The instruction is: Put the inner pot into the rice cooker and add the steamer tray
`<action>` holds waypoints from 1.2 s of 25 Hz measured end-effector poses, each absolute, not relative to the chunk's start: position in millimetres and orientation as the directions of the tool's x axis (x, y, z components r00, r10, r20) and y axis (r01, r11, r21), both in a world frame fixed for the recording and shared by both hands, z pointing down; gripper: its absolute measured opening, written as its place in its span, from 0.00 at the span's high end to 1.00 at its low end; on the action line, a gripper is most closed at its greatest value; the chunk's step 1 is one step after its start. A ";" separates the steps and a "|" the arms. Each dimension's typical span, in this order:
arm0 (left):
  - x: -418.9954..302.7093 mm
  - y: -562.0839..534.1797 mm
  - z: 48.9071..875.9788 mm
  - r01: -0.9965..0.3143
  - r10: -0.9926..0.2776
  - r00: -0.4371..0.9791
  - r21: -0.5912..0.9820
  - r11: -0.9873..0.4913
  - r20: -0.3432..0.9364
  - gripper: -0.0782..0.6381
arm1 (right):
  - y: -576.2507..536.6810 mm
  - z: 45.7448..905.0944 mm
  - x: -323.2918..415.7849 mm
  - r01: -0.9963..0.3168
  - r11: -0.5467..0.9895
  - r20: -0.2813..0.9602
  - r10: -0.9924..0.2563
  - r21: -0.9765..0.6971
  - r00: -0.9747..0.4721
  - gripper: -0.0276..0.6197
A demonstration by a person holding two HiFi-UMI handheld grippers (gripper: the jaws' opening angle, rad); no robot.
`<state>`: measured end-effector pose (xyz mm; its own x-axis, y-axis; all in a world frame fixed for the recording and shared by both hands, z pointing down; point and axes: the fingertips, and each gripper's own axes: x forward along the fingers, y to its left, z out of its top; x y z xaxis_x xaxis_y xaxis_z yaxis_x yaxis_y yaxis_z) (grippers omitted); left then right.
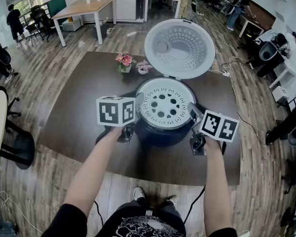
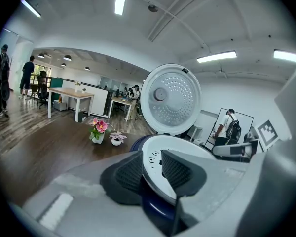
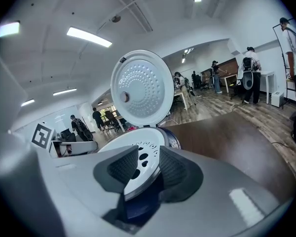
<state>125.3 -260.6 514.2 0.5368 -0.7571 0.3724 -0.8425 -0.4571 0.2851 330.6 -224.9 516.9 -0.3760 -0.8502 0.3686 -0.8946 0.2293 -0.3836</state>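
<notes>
The dark blue rice cooker (image 1: 160,132) stands on the brown table with its round lid (image 1: 180,48) raised behind it. The white perforated steamer tray (image 1: 164,102) lies flat in the cooker's mouth. My left gripper (image 1: 138,107) is at the tray's left rim and my right gripper (image 1: 193,113) at its right rim. In the left gripper view the tray (image 2: 187,147) has its thin rim between the left gripper's (image 2: 152,174) pads, which stand apart from it. In the right gripper view the tray (image 3: 138,144) likewise passes between the right gripper's (image 3: 148,169) spread pads. Both are open.
A small pot of pink flowers (image 1: 124,61) and a little white dish (image 1: 143,67) sit on the table (image 1: 79,117) behind the cooker, to the left. A cable (image 1: 227,65) trails off the table's far right. Desks, chairs and people fill the room beyond.
</notes>
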 end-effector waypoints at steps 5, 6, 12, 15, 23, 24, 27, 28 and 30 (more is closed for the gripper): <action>126.3 -256.0 518.4 -0.840 -0.757 0.541 0.283 -0.463 0.367 0.70 | -222.8 518.5 329.2 -0.897 0.242 0.362 -0.852 -0.369 -0.378 0.73; 125.5 -254.5 519.2 -0.840 -0.756 0.540 0.284 -0.462 0.369 0.70 | -221.5 517.4 329.9 -0.899 0.240 0.360 -0.854 -0.367 -0.376 0.73; 126.7 -245.2 506.2 -0.837 -0.762 0.546 0.253 -0.484 0.348 0.70 | -210.7 504.2 331.7 -0.905 0.243 0.340 -0.867 -0.348 -0.363 0.73; 132.7 -242.3 495.4 -0.833 -0.764 0.553 0.215 -0.509 0.332 0.70 | -205.8 495.1 333.9 -0.911 0.249 0.321 -0.878 -0.328 -0.355 0.73; 169.4 -225.3 475.3 -0.793 -0.746 0.606 0.148 -0.590 0.275 0.70 | -188.0 475.6 353.8 -0.934 0.251 0.254 -0.914 -0.256 -0.315 0.73; 175.5 -222.4 473.5 -0.789 -0.743 0.612 0.139 -0.599 0.270 0.70 | -185.3 473.9 357.1 -0.937 0.249 0.249 -0.918 -0.246 -0.309 0.73; 194.8 -215.5 469.0 -0.776 -0.736 0.625 0.113 -0.620 0.260 0.70 | -177.6 469.1 368.6 -0.943 0.248 0.232 -0.926 -0.221 -0.298 0.77; 201.3 -213.2 467.2 -0.774 -0.735 0.628 0.104 -0.625 0.257 0.70 | -175.4 467.3 372.9 -0.944 0.249 0.226 -0.928 -0.214 -0.296 0.78; 214.4 -208.1 464.4 -0.771 -0.736 0.629 0.079 -0.631 0.251 0.73 | -170.6 464.4 382.3 -0.947 0.250 0.215 -0.932 -0.203 -0.292 0.79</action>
<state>214.4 -208.1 464.4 0.6285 -0.7363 0.2508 -0.7713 -0.6315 0.0792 382.3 -170.6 464.4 -0.2924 -0.9318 0.2149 -0.9467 0.2504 -0.2026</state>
